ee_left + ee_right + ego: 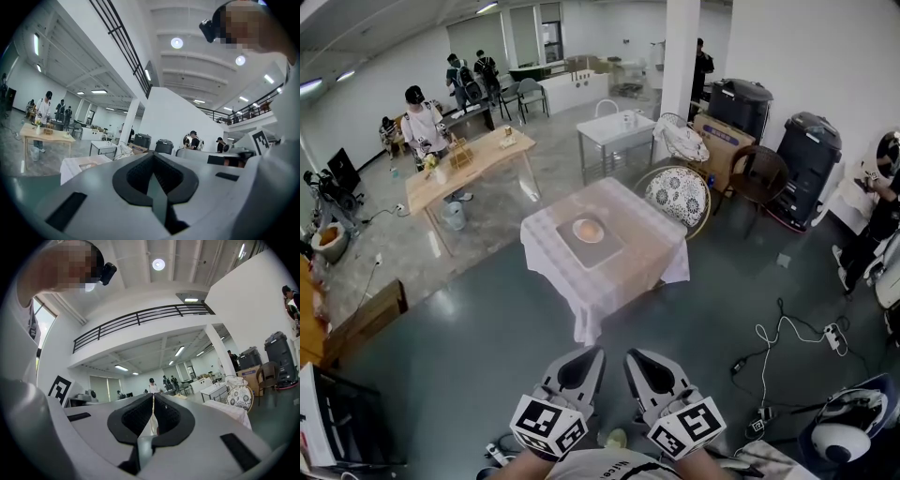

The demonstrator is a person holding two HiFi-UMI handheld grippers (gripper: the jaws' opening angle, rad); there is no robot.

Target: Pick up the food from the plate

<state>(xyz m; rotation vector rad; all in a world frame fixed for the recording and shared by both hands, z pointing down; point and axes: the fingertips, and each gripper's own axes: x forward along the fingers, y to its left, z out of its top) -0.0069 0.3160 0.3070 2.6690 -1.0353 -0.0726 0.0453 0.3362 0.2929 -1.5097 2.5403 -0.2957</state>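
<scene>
Square tabletop (649,264) draped in a white, faintly checked cloth, standing on a dark glossy floor (469,347). At its middle, a flat grey square mat (606,254). On the mat's far part, a round pale plate (577,234) carrying the food (590,228), a small rounded orange-tan piece; too small to tell any long axis or facing.

Well short of the tabletop, low in the head view, left gripper (590,354) and right gripper (634,356) side by side, both pointing ahead toward the tabletop. Smooth grey shells, black ribbed pads, marker cubes at the rear. Jaws of each pressed together, nothing between them.
</scene>
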